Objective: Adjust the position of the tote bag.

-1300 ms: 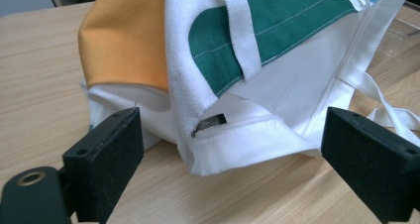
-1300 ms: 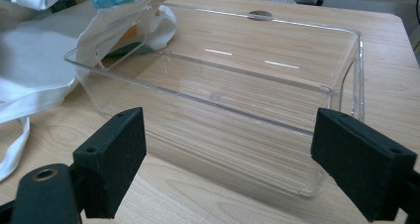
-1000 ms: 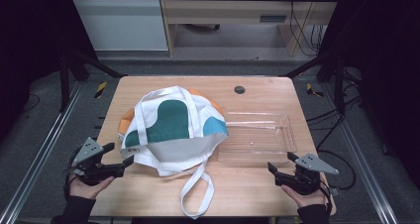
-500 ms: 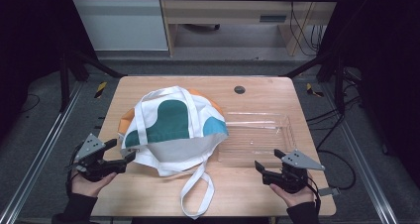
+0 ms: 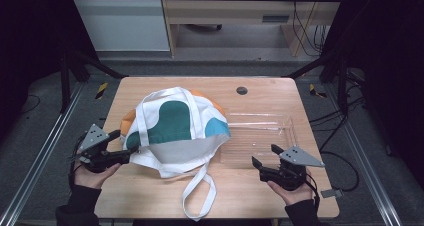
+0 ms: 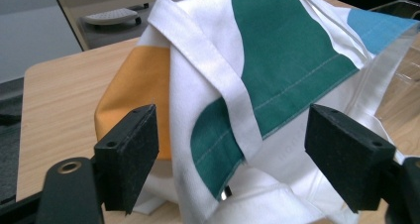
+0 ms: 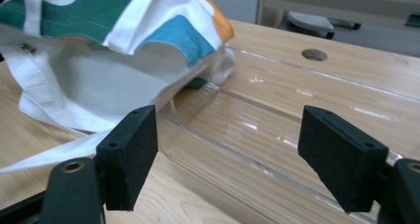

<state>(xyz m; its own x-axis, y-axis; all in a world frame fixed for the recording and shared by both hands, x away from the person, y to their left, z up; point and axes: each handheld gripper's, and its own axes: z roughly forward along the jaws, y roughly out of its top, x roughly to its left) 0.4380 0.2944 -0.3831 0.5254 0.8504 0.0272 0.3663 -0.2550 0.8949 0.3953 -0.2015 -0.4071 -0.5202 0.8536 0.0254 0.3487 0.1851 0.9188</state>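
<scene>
At the left edge of the table I have my left gripper lying level, its 2 jaws pointed right at the tote bag and spread wide; they have just been closing a little, with the bag's near corner in front of them and nothing pinched. In the left gripper view the bag sits between the 2 pads without touching either, a white strap running diagonally across its green patch.

The bag lies bunched at the middle of the table, its long axis running from the near left to the far right, with its open mouth toward me and to the right. Its 2nd strap trails toward the near edge as a loop. What is inside the bag I cannot tell.

Right of it, a clear plastic tray lies flat, long side left to right, and the bag's right end overlaps its left part. The bare part of the tray holds nothing.

My right gripper sits just at the tray's near side, jaws apart and gripping nothing, though they have just been closing slightly.
</scene>
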